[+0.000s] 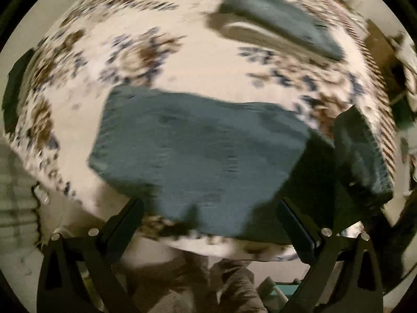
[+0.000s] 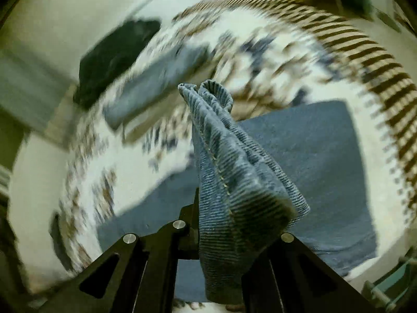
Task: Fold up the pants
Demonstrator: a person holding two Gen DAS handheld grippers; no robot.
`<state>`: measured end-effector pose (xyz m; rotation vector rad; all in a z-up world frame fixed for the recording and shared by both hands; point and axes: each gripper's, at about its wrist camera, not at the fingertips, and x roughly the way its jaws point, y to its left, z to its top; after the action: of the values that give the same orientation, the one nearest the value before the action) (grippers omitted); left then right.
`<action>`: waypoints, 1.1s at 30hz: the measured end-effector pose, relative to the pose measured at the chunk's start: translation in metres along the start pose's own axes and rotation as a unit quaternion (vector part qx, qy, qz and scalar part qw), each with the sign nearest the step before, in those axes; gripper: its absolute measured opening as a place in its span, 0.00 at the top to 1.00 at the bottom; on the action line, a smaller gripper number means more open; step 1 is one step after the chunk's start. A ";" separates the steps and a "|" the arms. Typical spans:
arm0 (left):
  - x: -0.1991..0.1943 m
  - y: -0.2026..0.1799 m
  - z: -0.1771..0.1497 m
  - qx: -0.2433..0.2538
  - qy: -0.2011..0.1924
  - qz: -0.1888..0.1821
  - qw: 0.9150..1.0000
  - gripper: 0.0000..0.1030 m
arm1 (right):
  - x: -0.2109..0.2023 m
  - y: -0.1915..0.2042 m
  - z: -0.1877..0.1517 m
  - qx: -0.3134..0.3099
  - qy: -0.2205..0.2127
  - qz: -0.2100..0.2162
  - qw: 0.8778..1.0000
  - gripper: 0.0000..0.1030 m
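Blue denim pants [image 1: 198, 151] lie partly folded on a floral bedspread [image 1: 182, 60]. My left gripper [image 1: 208, 224] is open above their near edge, with nothing between its fingers. A lifted corner of the pants [image 1: 362, 156] hangs at the right in the left wrist view. My right gripper [image 2: 200, 208] is shut on a bunched fold of the pants [image 2: 234, 177] and holds it above the flat part of the pants [image 2: 312, 156]. Both views are motion-blurred.
A stack of folded clothes with a blue piece on top [image 1: 281, 23] lies farther back on the bed; it also shows in the right wrist view [image 2: 156, 83]. A dark cloth [image 2: 114, 57] lies at the bed's edge. The bedspread has a striped border [image 2: 378, 78].
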<state>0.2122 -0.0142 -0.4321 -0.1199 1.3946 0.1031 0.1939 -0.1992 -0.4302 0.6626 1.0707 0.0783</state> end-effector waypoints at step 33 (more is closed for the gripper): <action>0.137 -0.063 0.016 0.052 0.080 -0.090 0.991 0.86 | 0.000 -0.204 0.009 0.105 0.168 -0.098 0.975 0.15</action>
<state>0.2600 -0.0738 -0.5627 -0.1697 1.5386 -0.1326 0.1497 -0.3680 -0.5368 0.7464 1.4815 -0.0996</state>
